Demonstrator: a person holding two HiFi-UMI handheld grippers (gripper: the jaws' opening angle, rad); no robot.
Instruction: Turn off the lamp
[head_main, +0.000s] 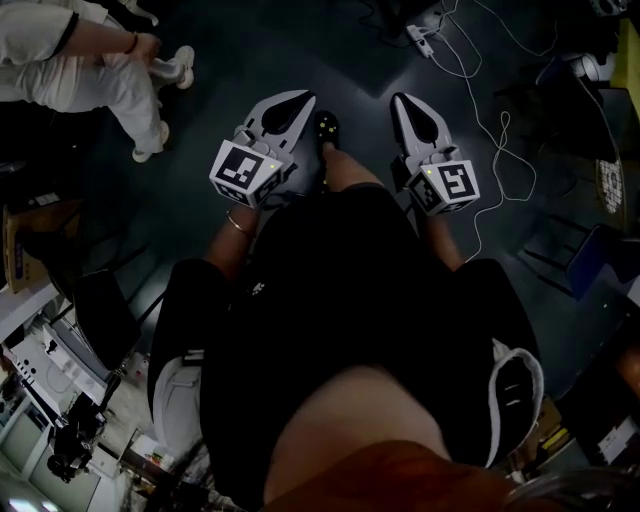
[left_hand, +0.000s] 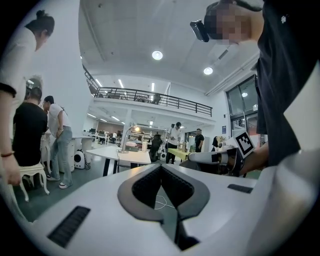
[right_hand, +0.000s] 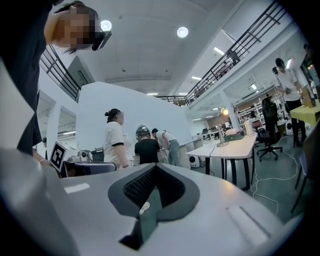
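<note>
Left gripper (head_main: 298, 99) and right gripper (head_main: 405, 101) point level, jaws closed, empty — probably just carried, the lit lamp (right_hand: 224, 111) being well away.

There's the lamp (left_hand: 126, 140), well across the room from me: a slim desk lamp standing upright on a white table (left_hand: 132, 157), close to the table's left end as my left gripper view shows it. A thin arm carries its head up and over to the right, and the head glows warm yellow. It's lit.
</note>
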